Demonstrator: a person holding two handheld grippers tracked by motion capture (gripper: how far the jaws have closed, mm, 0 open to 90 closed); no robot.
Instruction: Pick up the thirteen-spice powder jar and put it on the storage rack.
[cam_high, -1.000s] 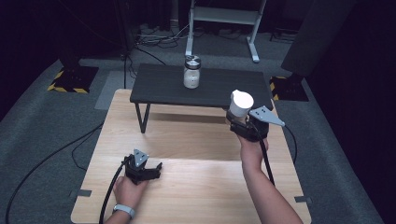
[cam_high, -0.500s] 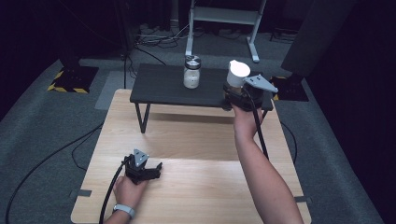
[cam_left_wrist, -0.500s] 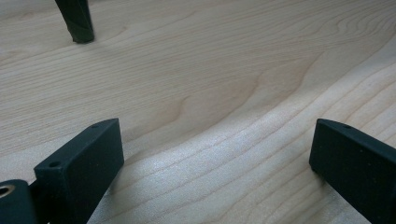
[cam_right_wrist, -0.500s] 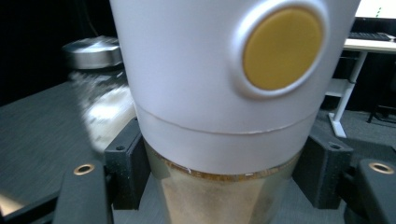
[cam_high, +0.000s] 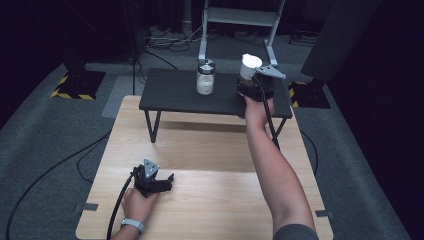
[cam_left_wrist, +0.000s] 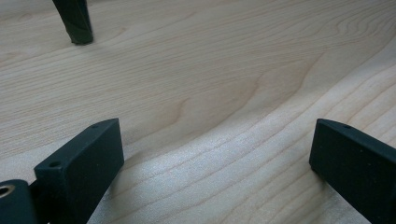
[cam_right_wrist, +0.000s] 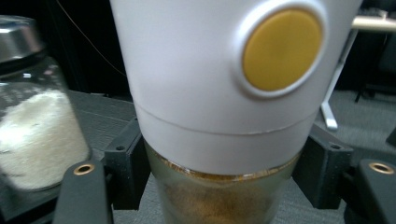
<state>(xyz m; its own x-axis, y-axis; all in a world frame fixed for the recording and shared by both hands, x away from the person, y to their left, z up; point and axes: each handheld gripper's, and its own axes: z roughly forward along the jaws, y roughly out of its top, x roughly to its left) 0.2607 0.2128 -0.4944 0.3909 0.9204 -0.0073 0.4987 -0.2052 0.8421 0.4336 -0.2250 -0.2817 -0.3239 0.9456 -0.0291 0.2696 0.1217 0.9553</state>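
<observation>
Two grippers, one loaded, one idle.
Right gripper (cam_high: 254, 86) clamps a white-capped glass grinder of brown spice (cam_right_wrist: 224, 116) above the black raised shelf (cam_high: 170, 97), near a steel-lidded glass jar of white grains (cam_high: 205, 77); left gripper (cam_high: 159, 182) rests wide apart on the pale wooden worktop (cam_high: 210, 165).

A pale wooden table (cam_high: 200, 150) is set on grey carpet (cam_high: 60, 135), with a low black bench (cam_high: 170, 97) at its far end. Cables (cam_high: 170, 42) and a metal stand (cam_high: 240, 20) are seen beyond, in darkness.
</observation>
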